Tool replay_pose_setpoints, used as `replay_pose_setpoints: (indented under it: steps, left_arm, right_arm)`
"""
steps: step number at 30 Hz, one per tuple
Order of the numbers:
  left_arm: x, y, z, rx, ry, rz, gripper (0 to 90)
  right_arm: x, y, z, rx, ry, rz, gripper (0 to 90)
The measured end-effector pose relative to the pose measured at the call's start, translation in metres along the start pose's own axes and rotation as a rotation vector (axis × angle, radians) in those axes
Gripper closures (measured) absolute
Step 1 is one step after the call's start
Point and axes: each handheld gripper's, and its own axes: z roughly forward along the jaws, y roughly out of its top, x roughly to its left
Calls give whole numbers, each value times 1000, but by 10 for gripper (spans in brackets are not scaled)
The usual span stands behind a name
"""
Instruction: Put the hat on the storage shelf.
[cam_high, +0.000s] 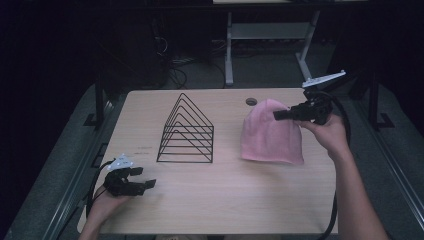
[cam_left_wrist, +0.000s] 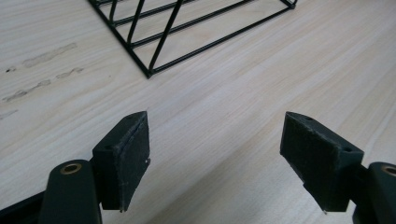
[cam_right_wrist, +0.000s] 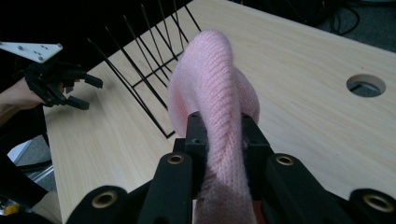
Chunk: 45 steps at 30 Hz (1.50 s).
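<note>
A pink knitted hat (cam_high: 270, 135) lies on the right half of the wooden table (cam_high: 225, 200), its top pulled up off the surface. My right gripper (cam_high: 280, 114) is shut on that raised top; in the right gripper view the pink knit (cam_right_wrist: 219, 107) is squeezed between the two black pads (cam_right_wrist: 195, 135). A black wire rack (cam_high: 187, 132) of nested triangles stands at the table's middle. My left gripper (cam_high: 145, 179) rests low near the front left corner, open, with bare wood between its pads (cam_left_wrist: 128, 156). The left gripper (cam_right_wrist: 79, 91) also appears far off in the right gripper view.
A round cable hole (cam_high: 251, 101) sits in the table near the back edge, behind the hat. The rack's corner (cam_left_wrist: 148, 73) lies just ahead of my left gripper. Metal table legs (cam_high: 229, 50) and cables stand on the dark floor beyond.
</note>
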Motion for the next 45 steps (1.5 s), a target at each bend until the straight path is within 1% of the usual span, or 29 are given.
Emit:
replay_pose_setpoints:
  steps: [1,3,4,5,9,10,11,12,13,15,17,18,20,22,23,25,26,27,29,30,33,35,37,38,39,42,43,44,45]
  left_arm:
    - [0,1,0,5,-6,11,238]
    - [-1,3,-1,1,-14,8,238]
    - [-1,5,-2,6,-22,18,238]
    - [-1,7,-2,1,-27,15,239]
    - [-1,13,-6,8,-33,23,252]
    - [-1,16,-9,-2,-41,29,253]
    - [0,18,-11,1,-38,44,252]
    - [0,18,-11,1,-38,44,253]
    - [0,21,-14,3,-36,62,252]
    - [0,23,-16,10,-38,69,252]
    - [-1,27,-19,7,-45,77,252]
    - [-1,31,-23,6,-52,91,252]
    - [0,35,-26,11,-60,102,252]
    - [-1,39,-28,7,-64,94,252]
    - [-1,44,-31,13,-59,104,254]
    - [-1,49,-35,13,-70,119,268]
    - [-1,49,-35,13,-70,119,270]
    - [-3,55,-39,8,-76,124,270]
    - [-4,57,-40,7,-78,128,270]
    - [-5,63,-44,9,-80,150,270]
    - [-5,69,-48,3,-89,156,270]
    - [-6,76,-53,-12,-104,161,270]
    - [-6,80,-56,-21,-108,168,270]
    - [-6,80,-56,-21,-108,168,270]
    - [-7,86,-59,-27,-116,176,269]
    - [-9,94,-62,-24,-120,199,270]
    - [-9,94,-62,-24,-120,199,270]
    - [-11,101,-65,-25,-126,212,270]
    - [-11,101,-65,-25,-126,212,271]
  right_arm:
    - [0,1,-2,-1,0,-6,776]
    - [1,4,-6,-13,2,-9,776]
    - [1,6,-7,-14,1,-11,776]
    - [1,7,-9,-15,-2,-13,776]
    - [4,12,-13,-20,-1,-19,776]
    - [6,15,-15,-19,0,-32,776]
    - [8,17,-16,-20,-1,-39,776]
    - [9,19,-17,-19,0,-43,776]
    - [11,22,-19,-21,0,-45,776]
    - [13,24,-20,-23,1,-50,776]
    - [18,31,-24,-31,6,-72,776]
    - [21,33,-25,-35,8,-76,775]
    - [25,38,-27,-43,12,-91,776]
    - [27,40,-27,-44,16,-92,776]
    - [33,46,-28,-45,20,-105,775]
    - [38,51,-29,-48,24,-120,776]
    - [38,51,-29,-48,24,-120,776]
    - [42,57,-29,-48,29,-128,775]
    - [44,59,-28,-50,31,-134,775]
    - [49,65,-27,-53,41,-143,776]
    - [54,69,-25,-56,51,-158,776]
    - [60,76,-22,-60,66,-175,776]
    - [66,80,-20,-65,77,-187,776]
    - [66,80,-20,-65,77,-187,776]
    - [71,84,-19,-68,88,-196,775]
    - [79,90,-17,-72,103,-212,775]
    - [80,92,-17,-74,106,-216,775]
    - [83,94,-16,-76,116,-224,775]
    - [83,94,-16,-76,116,-224,775]
